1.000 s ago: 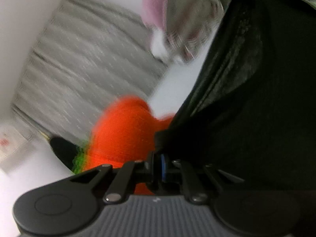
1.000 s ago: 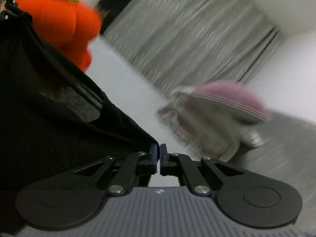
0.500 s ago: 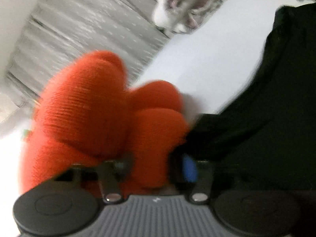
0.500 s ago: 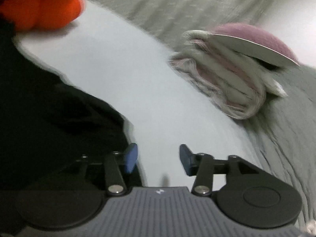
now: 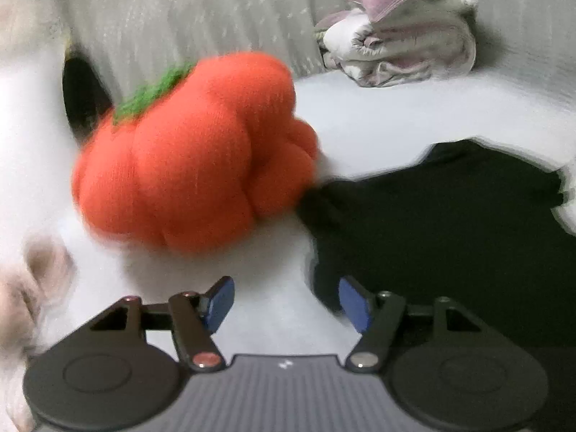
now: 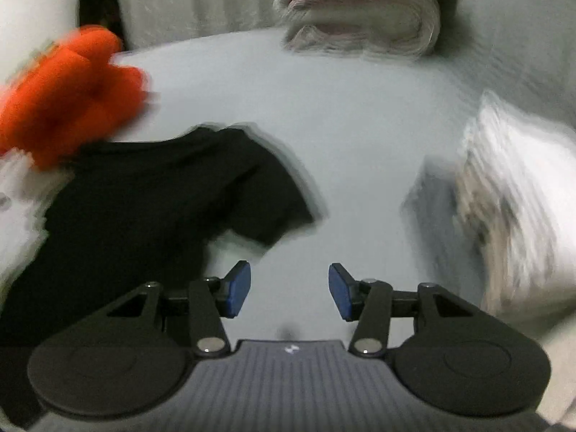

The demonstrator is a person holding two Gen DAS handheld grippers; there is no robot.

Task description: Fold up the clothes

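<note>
A bedroom at home (white bed sheet (image 6: 324, 115), grey curtain (image 5: 187, 18), plush pumpkin (image 5: 194, 165))

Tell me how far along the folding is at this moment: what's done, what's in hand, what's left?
Done: the black fabric garment lies on the white surface, released, apparently only partly folded. A folded pile of pale pink-and-white clothes sits at the back. In hand: nothing; the left claw is closing on empty air, the right claw stands open and empty. Left: finish folding the black garment, whose sleeve sticks out.
</note>
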